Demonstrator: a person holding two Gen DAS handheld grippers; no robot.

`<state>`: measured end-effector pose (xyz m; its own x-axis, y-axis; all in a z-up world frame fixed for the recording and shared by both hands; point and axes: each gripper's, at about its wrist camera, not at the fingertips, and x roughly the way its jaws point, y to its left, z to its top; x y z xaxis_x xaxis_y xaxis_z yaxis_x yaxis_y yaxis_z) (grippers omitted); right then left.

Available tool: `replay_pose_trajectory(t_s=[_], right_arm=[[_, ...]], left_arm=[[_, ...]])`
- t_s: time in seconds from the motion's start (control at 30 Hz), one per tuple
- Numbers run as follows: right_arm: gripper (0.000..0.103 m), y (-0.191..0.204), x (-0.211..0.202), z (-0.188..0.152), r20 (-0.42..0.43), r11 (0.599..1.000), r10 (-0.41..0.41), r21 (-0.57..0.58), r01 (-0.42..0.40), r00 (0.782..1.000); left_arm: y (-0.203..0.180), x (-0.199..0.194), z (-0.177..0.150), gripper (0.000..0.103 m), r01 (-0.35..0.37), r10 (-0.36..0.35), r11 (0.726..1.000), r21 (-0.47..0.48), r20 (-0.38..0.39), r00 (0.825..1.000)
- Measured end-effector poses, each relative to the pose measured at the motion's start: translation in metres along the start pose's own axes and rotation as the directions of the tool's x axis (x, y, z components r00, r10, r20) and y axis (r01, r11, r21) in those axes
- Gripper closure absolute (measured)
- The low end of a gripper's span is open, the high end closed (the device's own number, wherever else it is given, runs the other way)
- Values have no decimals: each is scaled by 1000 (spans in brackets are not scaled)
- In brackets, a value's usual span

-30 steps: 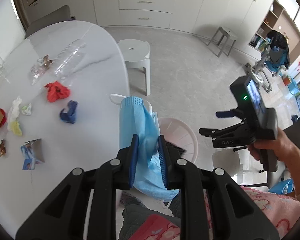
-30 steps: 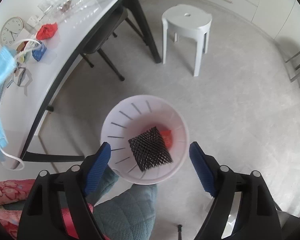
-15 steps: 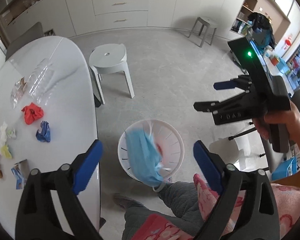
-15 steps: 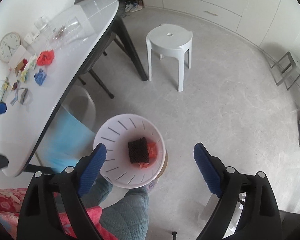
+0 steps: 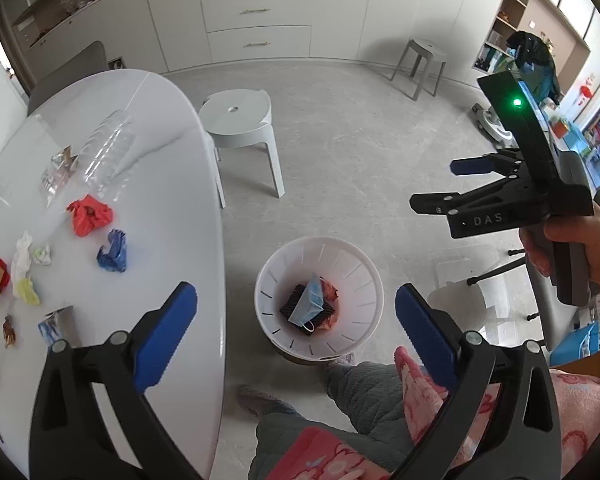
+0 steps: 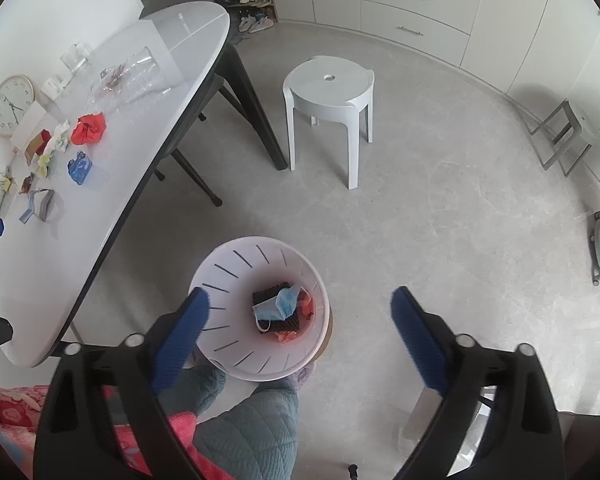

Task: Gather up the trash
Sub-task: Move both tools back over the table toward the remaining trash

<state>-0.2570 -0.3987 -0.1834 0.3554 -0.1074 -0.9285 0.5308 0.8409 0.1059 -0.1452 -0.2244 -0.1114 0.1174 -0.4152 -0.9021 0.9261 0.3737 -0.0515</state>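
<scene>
Black-framed left gripper (image 5: 296, 316) – blue-padded fingers (image 5: 168, 332), silver screws, pink floral sleeve.

"DAS" in pale letters on right gripper (image 5: 456, 184) body; nothing else legible.

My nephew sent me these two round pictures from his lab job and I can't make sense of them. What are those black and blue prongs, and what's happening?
Each picture comes from a camera on a hand-held claw, looking out along its two blue-padded fingers. A seated person holds one per hand: the left claw and the right claw, both open and empty. Below them on the floor stands a white slotted plastic bin holding a light blue face mask on other scraps. On the white oval table trash remains: a crumpled red wad, a crumpled blue wad, a clear plastic bottle and small wrappers.
</scene>
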Motion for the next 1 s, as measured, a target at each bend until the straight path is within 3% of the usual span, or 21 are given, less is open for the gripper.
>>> replay_pose_trajectory(t_s=[0.17, 0.4, 0.73, 1.0], right_arm=[[4, 21, -8, 6, 10, 1000, 14, -25, -13, 1000], [3, 67, -8, 25, 22, 996, 40, -86, -38, 999], [3, 155, 3, 57, 25, 976, 105, -194, -98, 994], [3, 227, 17, 79, 3, 951, 142, -277, -136, 990]], left_arm=[[22, -4, -9, 8, -48, 48, 998, -50, -16, 999], [72, -23, -30, 8, -95, 98, 977, -189, 7, 995], [167, -33, -72, 8, -193, 191, 898, -396, -46, 981], [223, -27, -97, 8, -257, 251, 866, -428, -72, 965]])
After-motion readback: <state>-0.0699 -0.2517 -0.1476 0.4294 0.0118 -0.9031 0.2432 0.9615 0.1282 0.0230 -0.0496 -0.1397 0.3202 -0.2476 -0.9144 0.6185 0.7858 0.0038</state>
